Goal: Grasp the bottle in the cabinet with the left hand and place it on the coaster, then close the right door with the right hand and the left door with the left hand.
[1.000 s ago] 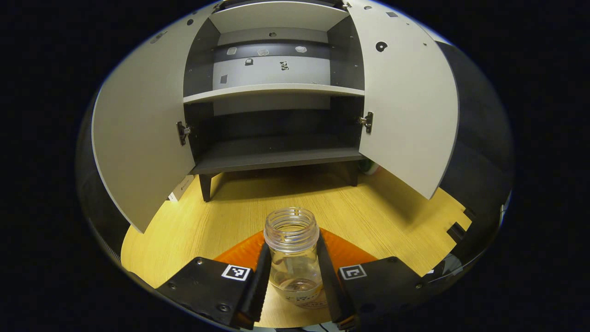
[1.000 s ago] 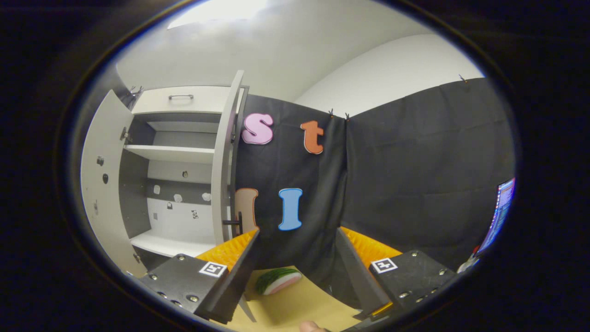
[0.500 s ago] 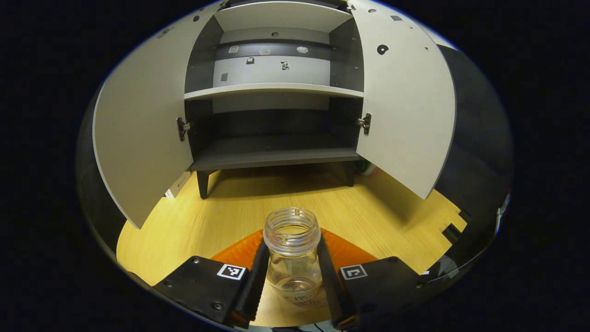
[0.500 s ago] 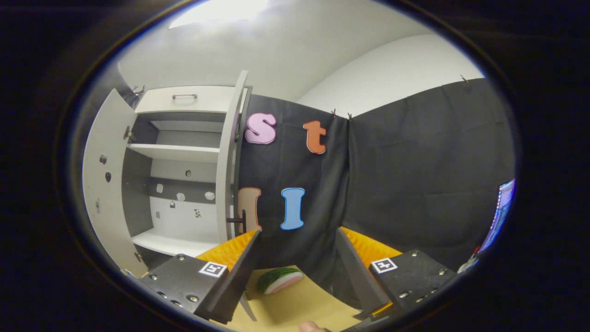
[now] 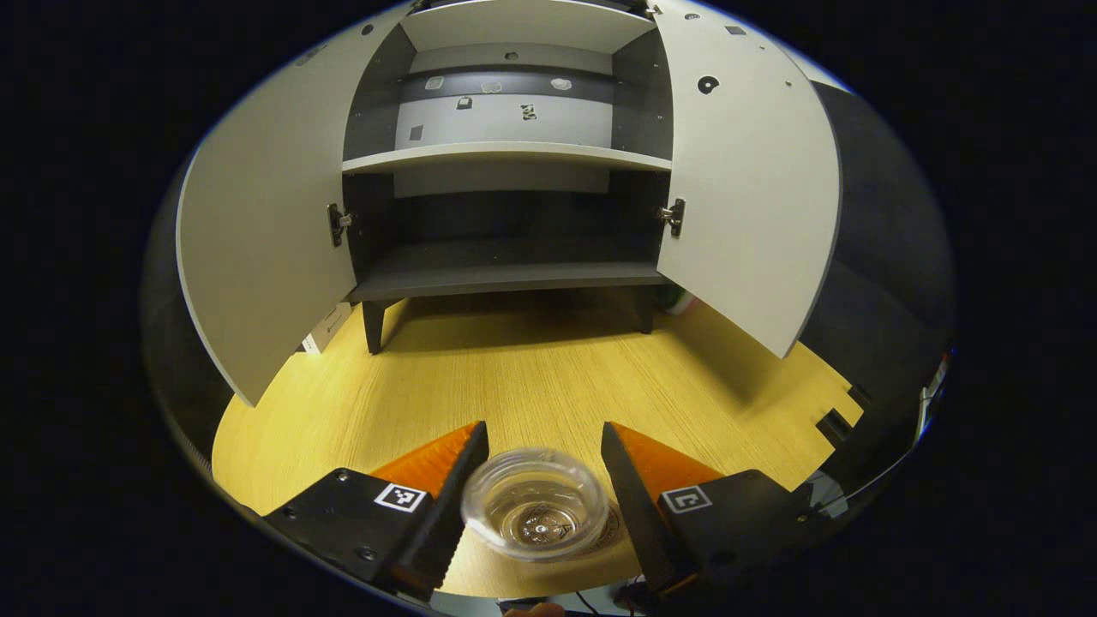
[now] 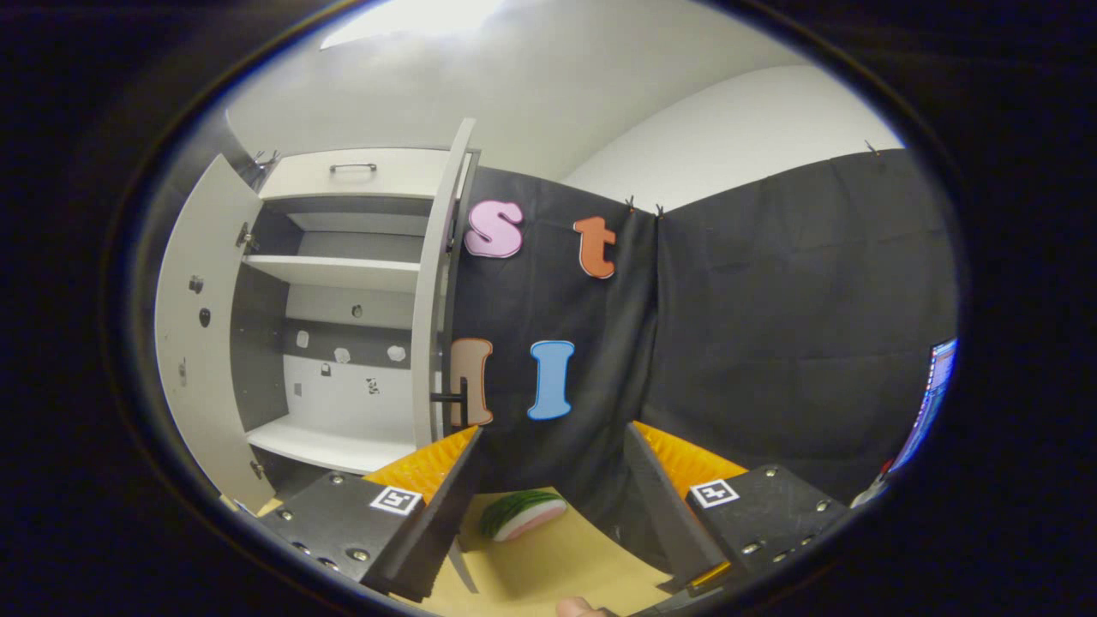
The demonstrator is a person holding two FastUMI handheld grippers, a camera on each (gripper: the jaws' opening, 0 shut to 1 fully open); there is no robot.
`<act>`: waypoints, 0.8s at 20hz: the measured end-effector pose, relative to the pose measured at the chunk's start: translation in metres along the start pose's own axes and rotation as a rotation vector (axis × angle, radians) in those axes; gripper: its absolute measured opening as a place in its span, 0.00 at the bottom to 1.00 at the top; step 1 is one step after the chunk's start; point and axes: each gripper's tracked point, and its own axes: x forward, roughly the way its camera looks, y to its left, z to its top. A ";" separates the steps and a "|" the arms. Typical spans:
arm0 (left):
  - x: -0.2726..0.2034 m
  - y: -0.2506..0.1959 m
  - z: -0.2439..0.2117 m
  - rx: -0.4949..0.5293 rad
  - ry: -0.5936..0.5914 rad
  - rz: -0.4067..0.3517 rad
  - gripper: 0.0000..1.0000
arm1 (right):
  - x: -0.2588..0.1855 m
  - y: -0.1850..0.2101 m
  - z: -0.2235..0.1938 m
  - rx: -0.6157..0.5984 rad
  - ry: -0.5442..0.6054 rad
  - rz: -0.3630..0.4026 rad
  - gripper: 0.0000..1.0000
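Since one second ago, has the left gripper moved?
Yes. The left gripper has opened and risen: its fingers, then pressed on the bottle, now stand apart from it, and the view looks down into the bottle's mouth; the cabinet barely shifts.

left tool [image 5: 544, 467]: fingers spread, gripping nothing | right tool [image 6: 553, 476]: fingers spread wide, gripping nothing

Clear glossy bottle [image 5: 535, 512]; matt wood-grain table [image 5: 531, 386].
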 end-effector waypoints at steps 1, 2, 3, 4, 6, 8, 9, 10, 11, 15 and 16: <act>-0.001 0.000 0.001 -0.006 -0.004 0.000 0.84 | 0.001 0.001 -0.002 0.001 0.003 0.003 0.98; 0.000 0.001 0.002 -0.013 -0.009 -0.001 0.84 | 0.002 0.002 -0.003 0.002 0.007 0.005 0.98; 0.001 0.002 0.003 -0.017 -0.010 0.001 0.84 | 0.003 0.004 -0.004 0.004 0.009 0.009 0.98; 0.002 0.003 0.004 -0.021 -0.013 0.003 0.84 | 0.003 0.005 -0.004 0.005 0.009 0.012 0.98; 0.003 0.005 0.004 -0.027 -0.010 0.011 0.84 | 0.005 0.007 -0.003 0.004 0.004 0.016 0.98; 0.003 0.006 0.008 -0.032 -0.015 0.011 0.85 | 0.007 0.008 -0.002 0.002 0.000 0.017 0.98; 0.002 0.005 0.010 -0.032 -0.018 0.008 0.85 | 0.008 0.009 -0.003 0.002 0.001 0.019 0.98; 0.001 0.004 0.014 -0.032 -0.022 0.003 0.85 | 0.010 0.011 -0.005 0.002 0.004 0.022 0.98; -0.002 0.002 0.018 -0.029 -0.027 0.000 0.85 | 0.013 0.012 -0.007 0.002 0.006 0.024 0.98; -0.020 -0.003 0.062 -0.002 -0.113 -0.007 0.86 | 0.021 0.016 -0.019 -0.001 0.019 0.028 0.98; -0.025 0.000 0.075 0.004 -0.142 0.003 0.91 | 0.023 0.016 -0.024 0.002 0.026 0.028 0.98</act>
